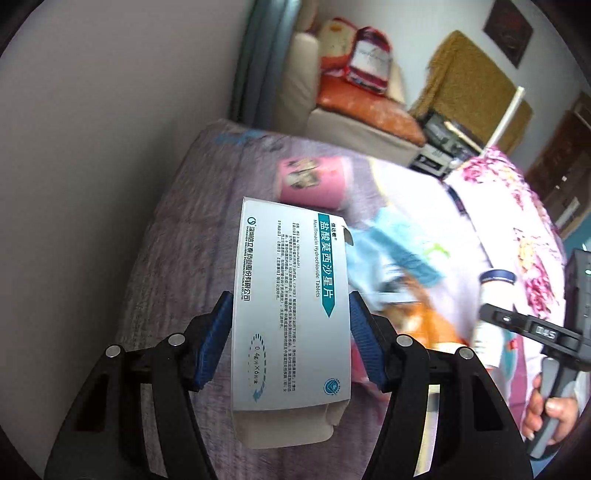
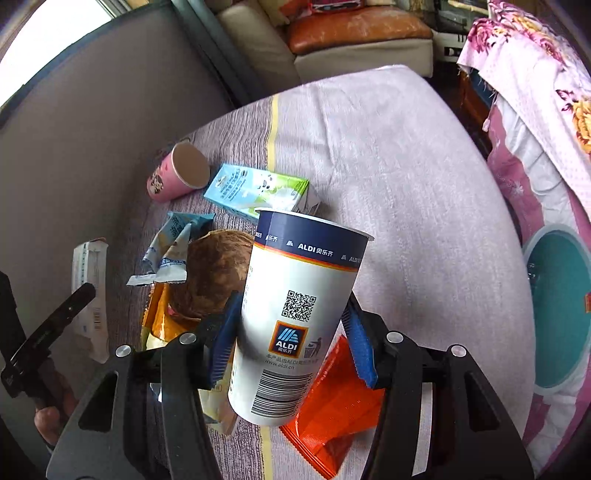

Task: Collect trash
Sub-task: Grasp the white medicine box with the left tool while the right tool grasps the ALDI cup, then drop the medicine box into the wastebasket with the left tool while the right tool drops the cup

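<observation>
My left gripper [image 1: 290, 332] is shut on a silver-white medicine box [image 1: 291, 302] and holds it above the striped bedcover [image 1: 177, 236]. My right gripper [image 2: 291, 332] is shut on a white and navy ALDI paper cup [image 2: 299, 310], held above the trash pile. On the cover lie a pink paper cup [image 2: 173, 173] on its side, a blue and green milk carton [image 2: 255, 190], a blue snack wrapper [image 2: 173, 243], a brown coconut shell [image 2: 214, 273], an orange wrapper [image 2: 332, 410] and a yellow-orange packet [image 2: 159, 325]. The medicine box in my left gripper also shows in the right wrist view [image 2: 90, 291].
A teal bin [image 2: 561, 310] with a pink floral quilt [image 2: 532, 122] around it stands at the right. A beige sofa with an orange cushion [image 2: 354, 27] stands beyond the bed. A grey wall [image 1: 92, 129] runs along the left.
</observation>
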The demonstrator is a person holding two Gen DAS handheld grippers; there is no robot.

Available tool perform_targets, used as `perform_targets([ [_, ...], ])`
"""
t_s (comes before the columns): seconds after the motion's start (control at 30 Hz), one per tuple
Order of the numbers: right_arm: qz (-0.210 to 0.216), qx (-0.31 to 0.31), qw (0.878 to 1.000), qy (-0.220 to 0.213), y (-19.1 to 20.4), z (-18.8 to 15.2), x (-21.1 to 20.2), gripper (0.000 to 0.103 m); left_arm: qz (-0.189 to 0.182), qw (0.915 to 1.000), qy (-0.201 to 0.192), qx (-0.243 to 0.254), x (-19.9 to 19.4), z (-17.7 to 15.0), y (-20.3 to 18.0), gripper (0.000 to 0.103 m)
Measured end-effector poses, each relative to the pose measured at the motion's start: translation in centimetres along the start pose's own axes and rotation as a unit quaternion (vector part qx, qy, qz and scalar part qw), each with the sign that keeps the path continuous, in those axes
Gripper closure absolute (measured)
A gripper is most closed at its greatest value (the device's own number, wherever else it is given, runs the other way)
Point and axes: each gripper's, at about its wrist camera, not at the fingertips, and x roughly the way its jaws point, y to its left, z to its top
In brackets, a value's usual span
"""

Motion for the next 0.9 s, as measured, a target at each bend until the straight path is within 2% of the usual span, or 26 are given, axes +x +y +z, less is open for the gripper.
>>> perform_targets([
  [0.33,0.001,0.026,0.998,-0.052,-3.7,-1.5,-5.3,0.051,-0.051,0.9959,-0.004,0.075,-2.3,-0.4,-9.2,0.040],
  [0.5,0.003,0.045,0.996,-0.079,-6.3,-2.8,-7.9,0.051,-0.067,0.9911,0.014,0.115,-0.7,-0.9,-14.1,0.040],
  [0.7,0.002,0.078,0.992,-0.104,-10.5,-4.0,-10.5,0.051,-0.093,0.9813,0.046,0.162,1.6,-2.3,-20.4,0.039],
  [0.9,-0.026,0.115,0.984,-0.133,-15.8,-4.9,-13.2,0.051,-0.122,0.9690,0.076,0.201,3.7,-3.8,-26.5,0.039],
])
